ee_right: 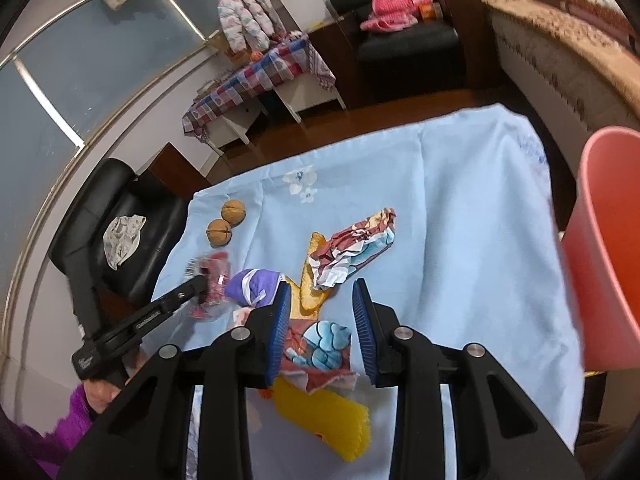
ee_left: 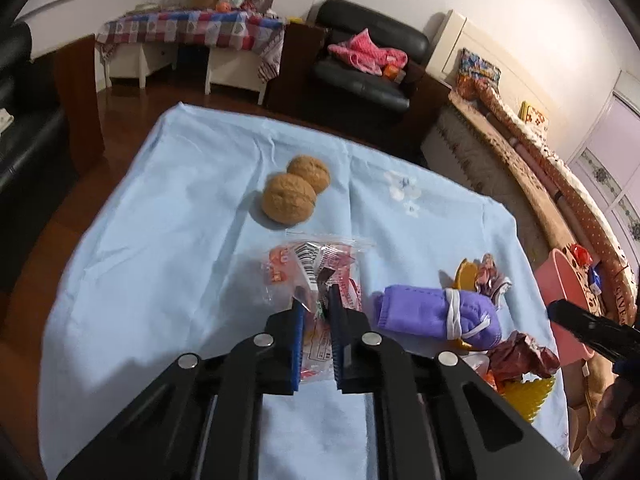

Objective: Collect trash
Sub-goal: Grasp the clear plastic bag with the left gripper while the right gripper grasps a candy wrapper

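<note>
My left gripper [ee_left: 316, 300] is shut on a clear plastic wrapper [ee_left: 316, 260] with red print and a barcode, which lies on the light blue tablecloth [ee_left: 160, 220]. In the right wrist view the same gripper [ee_right: 202, 286] pinches that wrapper [ee_right: 218, 276] at the left. My right gripper [ee_right: 320, 292] stands open just above a crumpled red and blue wrapper [ee_right: 324, 346], with its pads clear of the paper. A second crumpled wrapper [ee_right: 352, 248] lies beyond it. A rolled purple mask [ee_left: 436, 316] sits between the two grippers.
Two walnuts [ee_left: 296, 188] rest further back on the cloth. A yellow plastic piece [ee_right: 320, 412] and an orange-yellow scrap [ee_right: 312, 296] lie by the wrappers. A pink bin [ee_right: 600, 240] stands at the table's right edge. Black armchairs and a sofa surround the table.
</note>
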A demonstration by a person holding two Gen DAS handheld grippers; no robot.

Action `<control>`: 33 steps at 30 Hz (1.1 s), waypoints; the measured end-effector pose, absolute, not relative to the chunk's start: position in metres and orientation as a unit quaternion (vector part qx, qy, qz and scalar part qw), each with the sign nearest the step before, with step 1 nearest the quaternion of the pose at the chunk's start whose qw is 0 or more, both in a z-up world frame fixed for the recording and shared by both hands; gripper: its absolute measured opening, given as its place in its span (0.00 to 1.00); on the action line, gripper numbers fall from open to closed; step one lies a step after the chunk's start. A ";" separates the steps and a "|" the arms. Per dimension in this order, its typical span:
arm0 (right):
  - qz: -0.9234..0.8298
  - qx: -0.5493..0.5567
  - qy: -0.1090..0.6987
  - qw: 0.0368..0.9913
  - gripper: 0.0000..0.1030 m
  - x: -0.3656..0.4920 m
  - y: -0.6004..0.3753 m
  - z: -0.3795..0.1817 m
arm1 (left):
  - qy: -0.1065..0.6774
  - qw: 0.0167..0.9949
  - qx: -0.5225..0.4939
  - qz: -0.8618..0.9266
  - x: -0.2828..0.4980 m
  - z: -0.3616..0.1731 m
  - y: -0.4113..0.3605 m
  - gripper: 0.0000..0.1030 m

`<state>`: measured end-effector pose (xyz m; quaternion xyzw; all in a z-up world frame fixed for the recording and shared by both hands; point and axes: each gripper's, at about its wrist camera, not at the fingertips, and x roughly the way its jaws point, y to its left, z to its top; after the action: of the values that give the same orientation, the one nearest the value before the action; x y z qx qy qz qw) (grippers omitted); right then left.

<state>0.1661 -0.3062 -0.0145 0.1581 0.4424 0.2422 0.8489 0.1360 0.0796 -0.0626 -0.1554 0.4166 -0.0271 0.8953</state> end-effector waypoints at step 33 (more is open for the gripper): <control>0.192 0.212 0.445 0.849 0.06 0.198 -0.315 -0.038 | 0.371 0.914 -0.158 -0.041 0.105 -0.021 0.069 0.08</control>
<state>0.1981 -0.3147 -0.0379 0.2116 0.4446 0.1922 0.8489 0.1046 0.0691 -0.0212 -0.1584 0.3713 -0.0408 0.9140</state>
